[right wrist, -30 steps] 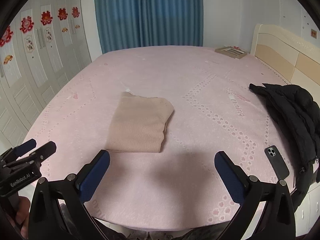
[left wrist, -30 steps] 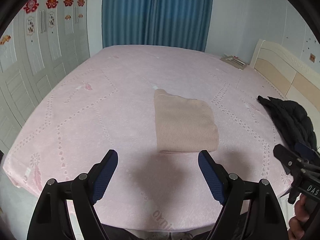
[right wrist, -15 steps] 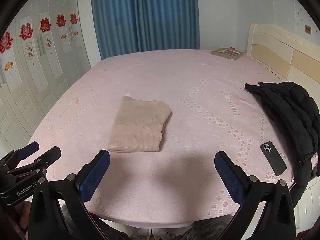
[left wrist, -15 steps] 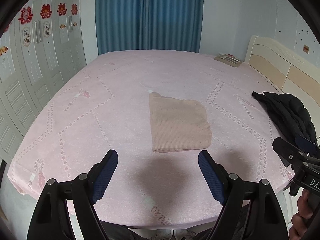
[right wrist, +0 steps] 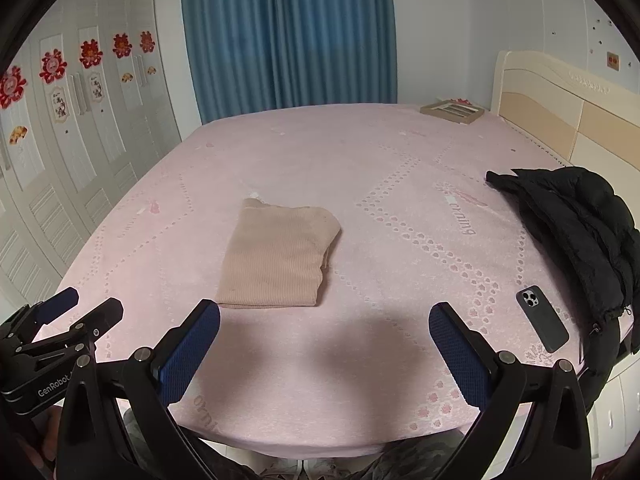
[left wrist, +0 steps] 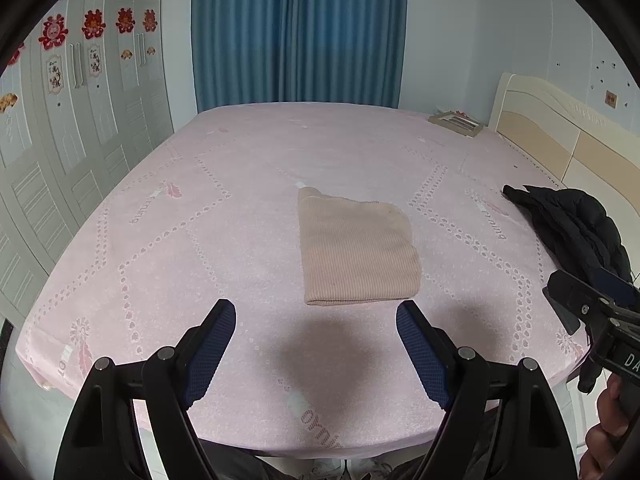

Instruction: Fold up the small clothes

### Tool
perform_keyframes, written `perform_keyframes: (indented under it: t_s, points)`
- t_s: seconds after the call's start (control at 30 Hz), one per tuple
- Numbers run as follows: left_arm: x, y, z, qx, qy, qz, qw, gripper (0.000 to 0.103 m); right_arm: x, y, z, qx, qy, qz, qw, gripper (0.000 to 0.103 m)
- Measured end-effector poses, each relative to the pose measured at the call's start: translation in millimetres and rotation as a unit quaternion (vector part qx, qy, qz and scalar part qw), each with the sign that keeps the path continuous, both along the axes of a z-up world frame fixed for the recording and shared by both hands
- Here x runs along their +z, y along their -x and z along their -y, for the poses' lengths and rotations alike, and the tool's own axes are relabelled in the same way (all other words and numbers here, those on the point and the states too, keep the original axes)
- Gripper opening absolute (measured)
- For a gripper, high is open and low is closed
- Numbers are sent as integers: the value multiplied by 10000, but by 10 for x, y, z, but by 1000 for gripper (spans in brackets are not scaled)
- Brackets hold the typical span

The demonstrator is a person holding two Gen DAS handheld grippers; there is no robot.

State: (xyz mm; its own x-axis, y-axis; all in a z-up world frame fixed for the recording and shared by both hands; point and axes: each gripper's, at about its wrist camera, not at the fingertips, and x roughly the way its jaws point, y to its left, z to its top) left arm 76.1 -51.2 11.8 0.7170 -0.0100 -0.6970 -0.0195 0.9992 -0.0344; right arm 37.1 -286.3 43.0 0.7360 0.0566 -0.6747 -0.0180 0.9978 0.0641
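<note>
One wide pink bed carries everything we see; on its right side lies a black jacket, and mid-bed rests the folded beige garment, apart from both tools; a dark phone lies near the jacket; a small frame sits by the headboard. Our left tool and right tool hang wide and empty, short of the garment. We judge a careless graze could undo the fold; nothing stands in our way.
</note>
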Motion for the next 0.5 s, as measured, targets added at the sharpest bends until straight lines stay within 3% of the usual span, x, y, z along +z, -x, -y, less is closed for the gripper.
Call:
perform_keyframes:
  t_s: [0.5]
  points:
    - [35, 15, -31, 39, -39, 17, 10000, 81, 14, -13, -38, 27, -1, -9, 10000, 102]
